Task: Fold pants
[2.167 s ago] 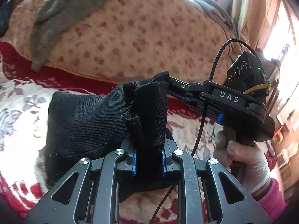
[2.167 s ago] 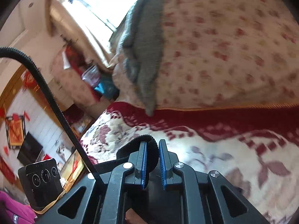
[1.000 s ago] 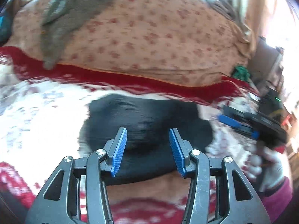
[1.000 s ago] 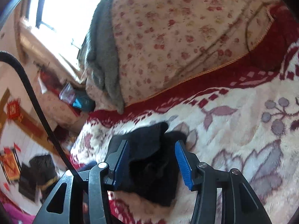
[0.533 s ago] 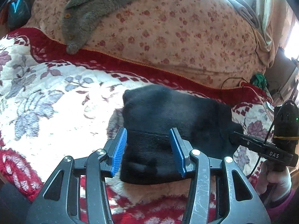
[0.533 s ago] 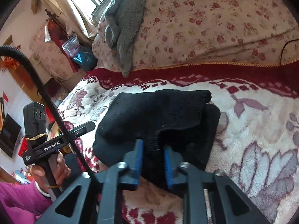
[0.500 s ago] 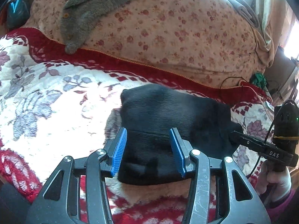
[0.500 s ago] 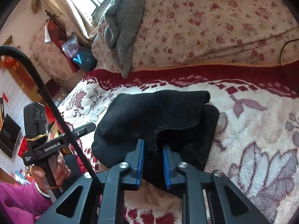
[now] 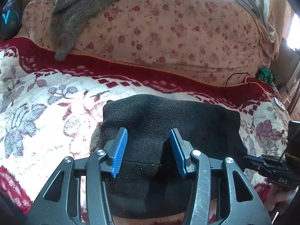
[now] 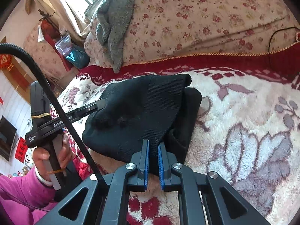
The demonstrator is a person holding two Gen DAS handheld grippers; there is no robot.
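The black knit pants point(image 9: 168, 116) lie folded into a thick pad on the red and cream blanket point(image 9: 46, 112). My left gripper point(image 9: 148, 133) hovers low over their near edge, open, blue pads point(image 9: 120, 150) apart with cloth under the gap and not pinched. In the right wrist view the pants point(image 10: 142, 108) show a folded top layer. My right gripper point(image 10: 152, 144) is closing the last bit, its pads pressing on the near edge of that layer. The left gripper's finger point(image 10: 97, 106) touches the pants' left side there. The right gripper point(image 9: 251, 160) shows at the pants' right corner.
A rolled floral quilt point(image 9: 168, 28) rises behind the pants, with a grey fleece garment point(image 9: 78, 5) draped over it. A thin black cable point(image 9: 236, 76) lies at its right end. A hand in a pink sleeve point(image 10: 48, 155) holds the left gripper. Room clutter stands beyond the bed's left side.
The pants were put down from both grips. Since a second ago my right gripper shut on the top layer's near edge. My left gripper sank closer over the pants and stayed open.
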